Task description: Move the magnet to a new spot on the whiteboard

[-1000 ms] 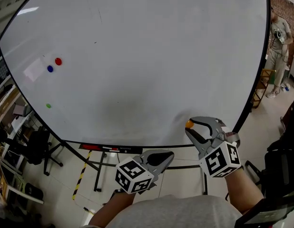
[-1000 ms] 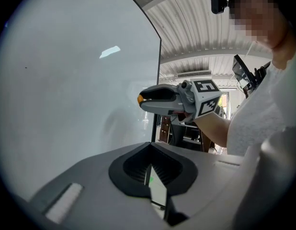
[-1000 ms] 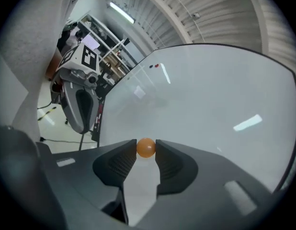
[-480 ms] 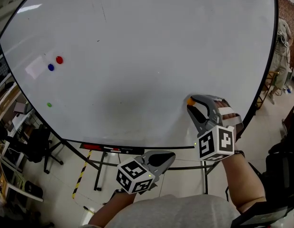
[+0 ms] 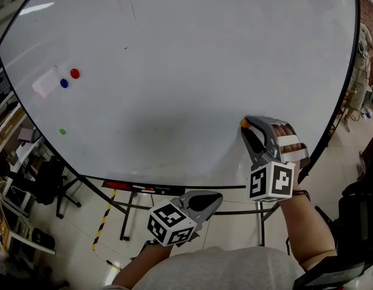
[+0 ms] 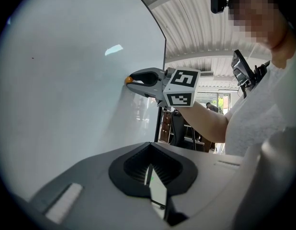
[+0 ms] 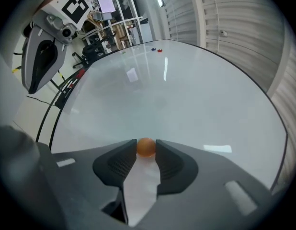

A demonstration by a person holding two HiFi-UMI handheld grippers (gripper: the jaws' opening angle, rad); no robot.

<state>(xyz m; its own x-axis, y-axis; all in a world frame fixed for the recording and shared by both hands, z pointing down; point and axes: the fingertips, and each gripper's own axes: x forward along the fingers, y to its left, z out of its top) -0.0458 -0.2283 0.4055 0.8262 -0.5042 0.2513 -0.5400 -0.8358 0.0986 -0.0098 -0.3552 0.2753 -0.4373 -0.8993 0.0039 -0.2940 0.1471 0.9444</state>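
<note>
The right tool (image 7: 146, 148) pinches the orange magnet (image 7: 146, 146) between its tips, against the whiteboard (image 7: 186, 95)

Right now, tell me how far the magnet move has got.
Done: the right claw is clamped on the orange magnet. In hand: it holds the magnet low on the right of the whiteboard. Left: set it on a new spot and let go. The left claw is shut, idle.

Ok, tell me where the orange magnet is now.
In the head view the orange magnet is pinched by the right gripper at the lower right of the whiteboard, far from the red magnet at upper left.
</note>
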